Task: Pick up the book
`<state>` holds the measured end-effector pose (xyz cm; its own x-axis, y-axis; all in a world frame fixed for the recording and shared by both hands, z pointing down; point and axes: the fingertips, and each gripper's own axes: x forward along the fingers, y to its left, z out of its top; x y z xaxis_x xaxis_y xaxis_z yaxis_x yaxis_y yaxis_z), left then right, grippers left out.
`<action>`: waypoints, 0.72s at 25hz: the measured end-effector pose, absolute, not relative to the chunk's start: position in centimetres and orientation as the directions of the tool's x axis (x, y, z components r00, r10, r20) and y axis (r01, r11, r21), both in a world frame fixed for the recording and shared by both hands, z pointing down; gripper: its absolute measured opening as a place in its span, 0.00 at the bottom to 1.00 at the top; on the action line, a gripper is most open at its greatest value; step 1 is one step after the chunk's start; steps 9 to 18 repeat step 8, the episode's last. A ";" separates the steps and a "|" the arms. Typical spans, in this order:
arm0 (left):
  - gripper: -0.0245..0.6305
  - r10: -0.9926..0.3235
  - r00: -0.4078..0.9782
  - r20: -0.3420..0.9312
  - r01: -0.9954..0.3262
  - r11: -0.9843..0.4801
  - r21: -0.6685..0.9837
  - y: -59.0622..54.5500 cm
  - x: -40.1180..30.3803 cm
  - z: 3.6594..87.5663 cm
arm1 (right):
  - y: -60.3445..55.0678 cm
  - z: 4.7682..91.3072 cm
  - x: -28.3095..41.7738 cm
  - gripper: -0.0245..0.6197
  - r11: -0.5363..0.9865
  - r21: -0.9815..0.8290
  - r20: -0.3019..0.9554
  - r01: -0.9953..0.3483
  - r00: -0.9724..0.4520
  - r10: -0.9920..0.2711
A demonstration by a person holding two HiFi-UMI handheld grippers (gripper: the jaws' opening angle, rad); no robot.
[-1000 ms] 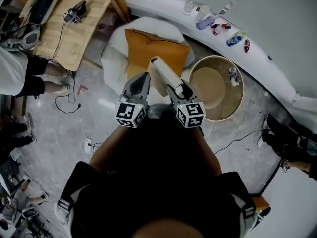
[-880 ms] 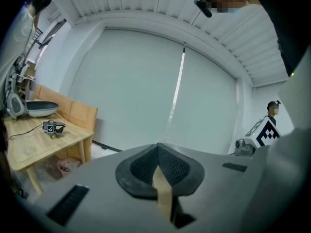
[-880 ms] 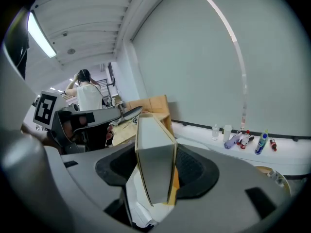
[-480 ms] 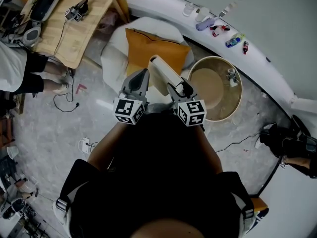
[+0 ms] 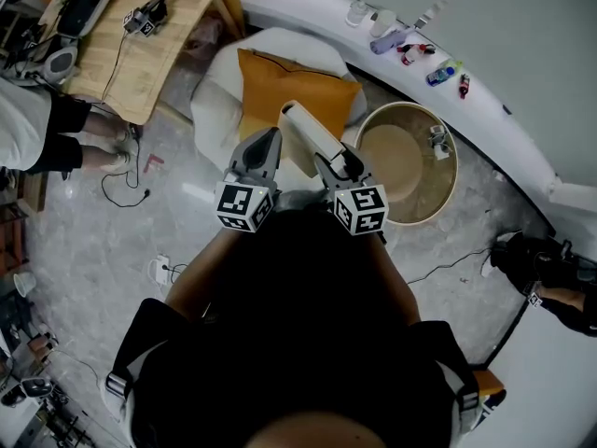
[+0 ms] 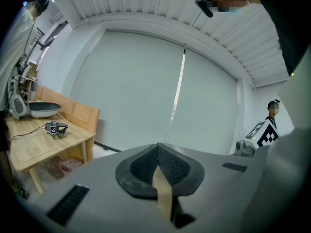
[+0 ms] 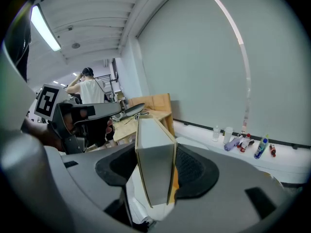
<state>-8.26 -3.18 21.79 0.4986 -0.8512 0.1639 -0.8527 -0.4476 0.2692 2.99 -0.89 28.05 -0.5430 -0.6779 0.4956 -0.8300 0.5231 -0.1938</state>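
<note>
Book [image 5: 306, 136] in right hand-held gripper [image 5: 334, 164]

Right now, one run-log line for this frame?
right tongs: shut on book | left tongs: shut | status: book held by right tongs alone

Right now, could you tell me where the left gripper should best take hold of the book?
Probably its free far end, across the flat covers, coming from the left: the book sticks out beyond the right gripper, which clamps the near end.
</note>
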 end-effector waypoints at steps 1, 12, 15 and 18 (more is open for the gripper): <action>0.05 -0.851 0.498 0.164 -0.853 -0.447 0.269 -3.2 -8.3 21.8 | -0.8 28.0 3.0 0.42 0.523 -0.194 0.495 -0.830 -0.543 -0.678; 0.05 -0.852 0.498 0.163 -0.853 -0.446 0.270 -2.7 -8.5 21.8 | -0.3 28.0 2.5 0.42 0.529 -0.190 0.494 -0.827 -0.547 -0.676; 0.05 -0.852 0.498 0.163 -0.853 -0.446 0.270 -2.7 -8.5 21.8 | -0.3 28.0 2.5 0.42 0.529 -0.190 0.494 -0.827 -0.547 -0.676; 0.05 -0.852 0.498 0.163 -0.853 -0.446 0.270 -2.7 -8.5 21.8 | -0.3 28.0 2.5 0.42 0.529 -0.190 0.494 -0.827 -0.547 -0.676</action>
